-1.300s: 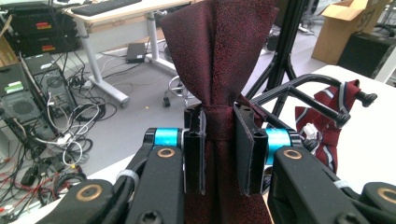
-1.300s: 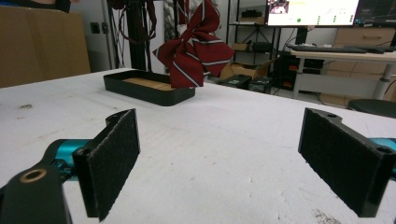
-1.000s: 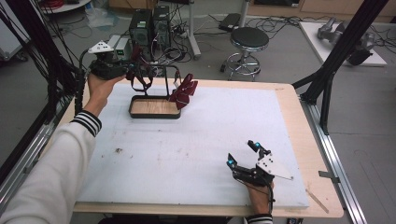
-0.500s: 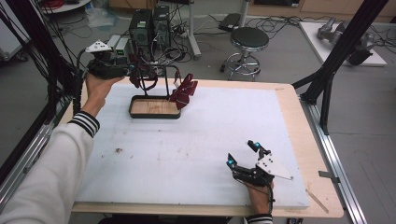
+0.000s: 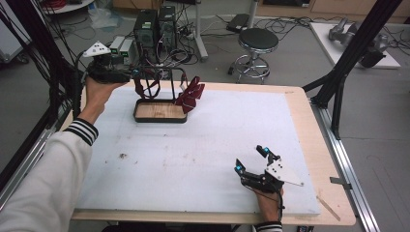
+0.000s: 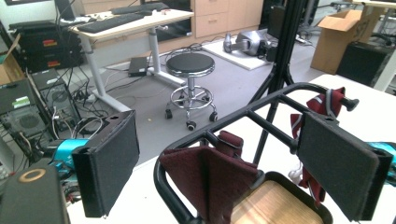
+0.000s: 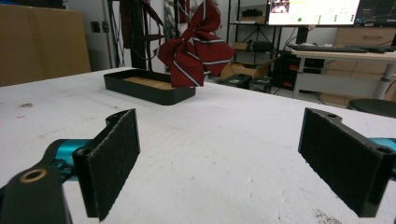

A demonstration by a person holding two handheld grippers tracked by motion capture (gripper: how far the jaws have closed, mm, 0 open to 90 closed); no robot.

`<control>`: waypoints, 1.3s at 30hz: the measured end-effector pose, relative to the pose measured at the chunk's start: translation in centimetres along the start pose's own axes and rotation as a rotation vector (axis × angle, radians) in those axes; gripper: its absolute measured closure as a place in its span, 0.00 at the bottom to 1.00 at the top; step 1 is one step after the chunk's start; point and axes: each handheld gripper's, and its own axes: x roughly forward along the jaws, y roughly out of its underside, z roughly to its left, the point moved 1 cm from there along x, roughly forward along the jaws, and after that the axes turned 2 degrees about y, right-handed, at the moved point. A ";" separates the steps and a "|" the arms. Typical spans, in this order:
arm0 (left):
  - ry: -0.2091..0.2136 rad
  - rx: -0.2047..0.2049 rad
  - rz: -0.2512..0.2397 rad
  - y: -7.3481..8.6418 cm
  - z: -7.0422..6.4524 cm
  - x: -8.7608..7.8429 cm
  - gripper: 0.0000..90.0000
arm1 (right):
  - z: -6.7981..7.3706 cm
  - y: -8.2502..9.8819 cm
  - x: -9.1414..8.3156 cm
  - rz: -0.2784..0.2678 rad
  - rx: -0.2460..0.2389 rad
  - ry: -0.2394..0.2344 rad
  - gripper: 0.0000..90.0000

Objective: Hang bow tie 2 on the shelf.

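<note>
From the high view, the left tool (image 5: 138, 73) is up at the top bar of a black metal rack with a wooden base tray (image 5: 160, 111), which stands at the far left of the white foam-covered worktop (image 5: 203, 159), and a dark red cloth strap (image 5: 145, 88) hangs off that bar right by it. A dark red bow with pale stripes (image 5: 192, 93) hangs at the rack's right end. The right tool (image 5: 252, 159) sits low over the near right of the worktop, well apart from all of it, jaws spread, nothing between them. The left gripper view gives what the overhead can't: the left tool's jaws have just been opening and now stand wide on either side of the bar, with the strap draped over the bar between the pads (image 6: 109, 165) but not pinched — so I'd say this is the let-go step, item hung. The next move is probably backing the tool straight off without snagging the cloth. The right gripper view looks level across the worktop, so you get the bow face-on, plus the tray's low wall — the overhead flattens both. What it doesn't settle is how the bow is fixed to the rack.
</note>
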 end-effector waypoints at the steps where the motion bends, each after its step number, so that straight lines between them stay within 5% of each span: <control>1: -0.001 0.006 0.000 0.0 -0.1 -0.1 0.14 | 0.0 0.0 0.0 0.000 0.000 0.000 0.13; 12: 0.094 0.042 -0.048 1.2 -2.7 -2.8 0.11 | 0.0 0.0 0.0 0.001 -0.004 0.001 0.13; 20: 0.122 0.068 -0.091 3.4 -4.4 -6.0 0.11 | 0.2 0.0 0.0 0.004 -0.003 0.004 0.13; 39: 0.115 0.042 -0.109 14.2 -8.9 -11.8 0.11 | 0.4 0.0 0.0 0.002 -0.034 0.016 0.13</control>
